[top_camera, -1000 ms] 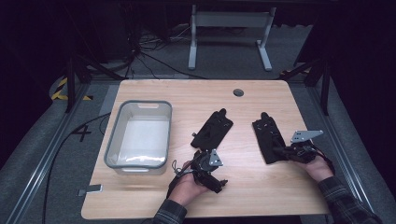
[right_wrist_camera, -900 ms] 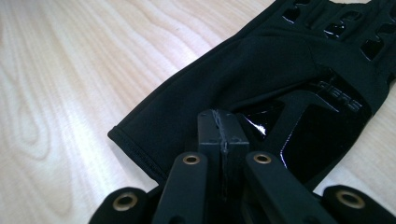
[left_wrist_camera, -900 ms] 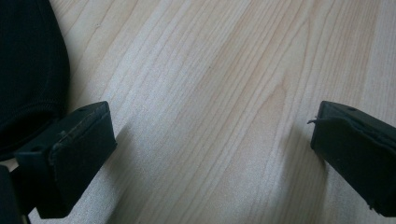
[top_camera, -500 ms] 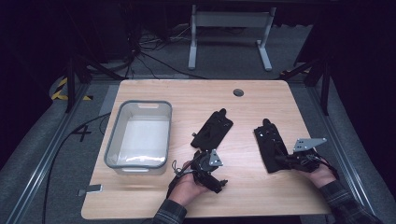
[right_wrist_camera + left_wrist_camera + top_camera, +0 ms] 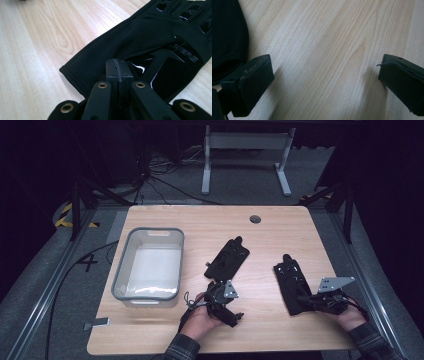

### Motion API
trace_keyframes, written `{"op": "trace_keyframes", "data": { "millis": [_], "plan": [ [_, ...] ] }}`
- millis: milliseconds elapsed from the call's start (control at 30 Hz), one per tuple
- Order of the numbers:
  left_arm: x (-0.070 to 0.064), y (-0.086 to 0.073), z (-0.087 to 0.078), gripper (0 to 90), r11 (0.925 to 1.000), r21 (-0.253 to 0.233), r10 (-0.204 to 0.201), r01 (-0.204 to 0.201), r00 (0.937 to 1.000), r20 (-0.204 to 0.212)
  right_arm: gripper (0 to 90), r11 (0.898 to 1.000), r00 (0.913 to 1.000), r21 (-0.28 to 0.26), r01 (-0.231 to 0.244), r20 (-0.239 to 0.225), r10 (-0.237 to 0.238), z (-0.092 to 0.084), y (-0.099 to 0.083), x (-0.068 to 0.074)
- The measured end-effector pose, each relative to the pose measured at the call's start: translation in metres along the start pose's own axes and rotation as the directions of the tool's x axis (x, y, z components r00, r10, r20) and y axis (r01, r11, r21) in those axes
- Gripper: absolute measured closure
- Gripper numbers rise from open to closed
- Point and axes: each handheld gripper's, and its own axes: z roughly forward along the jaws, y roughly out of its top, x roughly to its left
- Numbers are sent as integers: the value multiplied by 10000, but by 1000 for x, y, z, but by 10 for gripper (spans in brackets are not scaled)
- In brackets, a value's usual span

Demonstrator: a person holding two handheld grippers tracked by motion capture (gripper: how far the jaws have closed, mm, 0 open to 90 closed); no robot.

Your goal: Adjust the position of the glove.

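- Lying flat on the wooden counter (image 5: 210, 222): two black gloves, well apart from each other.
- Right glove (image 5: 291, 282): on the counter's right half, cuff toward the person; glossy panel with lettering visible in the right gripper view (image 5: 160, 42).
- Right gripper (image 5: 306, 301): jaws pressed together at the right glove's cuff edge; cuff fabric seems pinched between them, though the exact bite is hidden.
- Left glove (image 5: 229, 259): near the counter's middle, angled, fingers pointing away from the person.
- Left gripper (image 5: 239, 316): jaws wide apart, nothing between them; bare wood beneath in the left gripper view (image 5: 324, 72), left glove's edge just beside one jaw.
- Grey plastic bin (image 5: 120, 275): on the counter's left, well apart from both gloves.
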Motion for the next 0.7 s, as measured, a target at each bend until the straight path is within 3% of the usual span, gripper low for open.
{"op": "trace_keyframes", "data": {
  "millis": [500, 700],
  "plan": [
    [0, 0, 0, 1, 10000, 7, -7, 7, 10000, -3, 900, 10000, 9992, 47, -30, -397, 32, -14, -17, 24],
    [0, 0, 0, 1, 10000, 33, -46, 46, 10000, 0, 899, 9998, 9987, -66, 190, -462, -192, -18, -17, 31]
  ]
}}
